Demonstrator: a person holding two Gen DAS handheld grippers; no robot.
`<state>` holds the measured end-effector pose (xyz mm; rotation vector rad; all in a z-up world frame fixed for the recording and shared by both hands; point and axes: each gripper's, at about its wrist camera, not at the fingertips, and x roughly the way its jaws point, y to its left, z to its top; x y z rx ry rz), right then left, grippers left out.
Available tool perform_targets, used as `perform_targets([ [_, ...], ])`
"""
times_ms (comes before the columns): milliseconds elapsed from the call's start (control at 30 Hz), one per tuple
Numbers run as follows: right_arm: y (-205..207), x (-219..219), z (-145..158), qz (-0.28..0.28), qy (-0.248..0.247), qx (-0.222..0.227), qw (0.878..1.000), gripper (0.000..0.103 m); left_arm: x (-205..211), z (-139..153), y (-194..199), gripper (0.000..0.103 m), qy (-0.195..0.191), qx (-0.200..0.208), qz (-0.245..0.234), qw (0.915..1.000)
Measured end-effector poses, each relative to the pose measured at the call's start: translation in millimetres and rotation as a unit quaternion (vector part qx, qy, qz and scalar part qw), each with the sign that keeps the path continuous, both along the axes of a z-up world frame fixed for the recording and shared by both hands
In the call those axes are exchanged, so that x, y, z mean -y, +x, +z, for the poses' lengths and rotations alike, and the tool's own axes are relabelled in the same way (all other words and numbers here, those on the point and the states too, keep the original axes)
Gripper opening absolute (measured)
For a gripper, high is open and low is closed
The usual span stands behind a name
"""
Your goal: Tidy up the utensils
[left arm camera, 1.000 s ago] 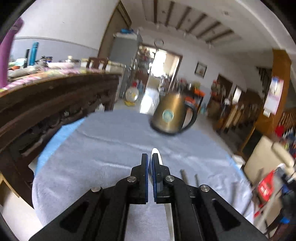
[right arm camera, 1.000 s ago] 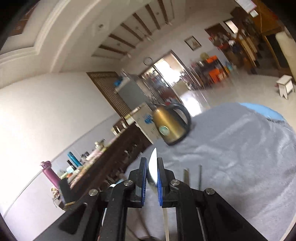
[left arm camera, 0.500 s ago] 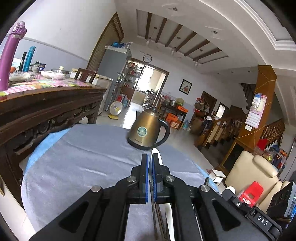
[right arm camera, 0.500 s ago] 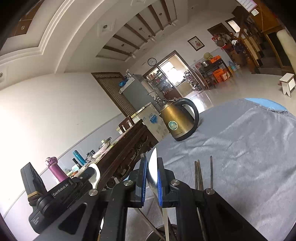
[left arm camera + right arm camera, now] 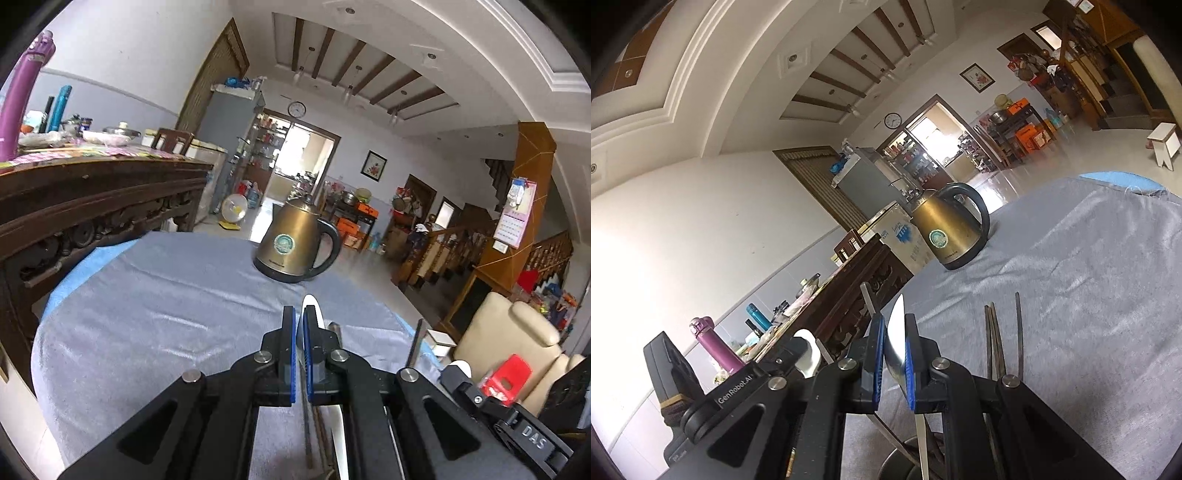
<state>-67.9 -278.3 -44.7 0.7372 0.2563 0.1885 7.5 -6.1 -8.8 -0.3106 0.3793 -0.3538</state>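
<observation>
A: Grey-clothed table (image 5: 147,314), kettle (image 5: 295,245) at back. Left gripper (image 5: 300,354)?
B: Jaws nearly closed, maybe pinching a chopstick (image 5: 307,424); can't tell.
A: Right gripper (image 5: 892,363)?
B: Clamped on white spoon (image 5: 897,336), over holder (image 5: 905,456). Probably mid-placing; next, lower and release.

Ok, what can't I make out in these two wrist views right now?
Left wrist: white utensil, only its tip shows past the left claw; its type and whether it is gripped are hidden.
Right wrist: holder under the right claw, mostly covered and cut by the bottom edge.
Right wrist: lower ends of chopsticks, behind the claw.
</observation>
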Motion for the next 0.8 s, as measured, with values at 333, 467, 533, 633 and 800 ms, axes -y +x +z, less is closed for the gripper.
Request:
perform_targets([
  [333,-10.7,-8.3,-7.6,0.005,-0.041,-0.008,0.999,0.011,24.1,-25.1,-22.5,0.004,0.041,0.052,-0.002,0.9978],
  [467,-14.3,-3.1,-10.7,0.008,-0.037,-0.015,0.999,0.011,30.8,-37.6,-29.1,0.004,0.061,0.054,-0.008,0.9967],
  [533,-16.0,-1.8,-11.9,0.012,-0.035,-0.019,0.999,0.011,33.1,-43.6,-31.7,0.004,0.068,0.049,-0.014,0.9964],
  [633,-17.4,-1.5,-14.1,0.024,-0.032,-0.024,0.999,0.014,31.5,-49.4,-34.5,0.004,0.076,0.038,-0.026,0.996],
  [800,-21.3,1.7,-11.9,0.039,-0.028,-0.028,0.998,0.015,23.3,-47.8,-40.4,0.006,0.076,0.029,-0.05,0.9954],
])
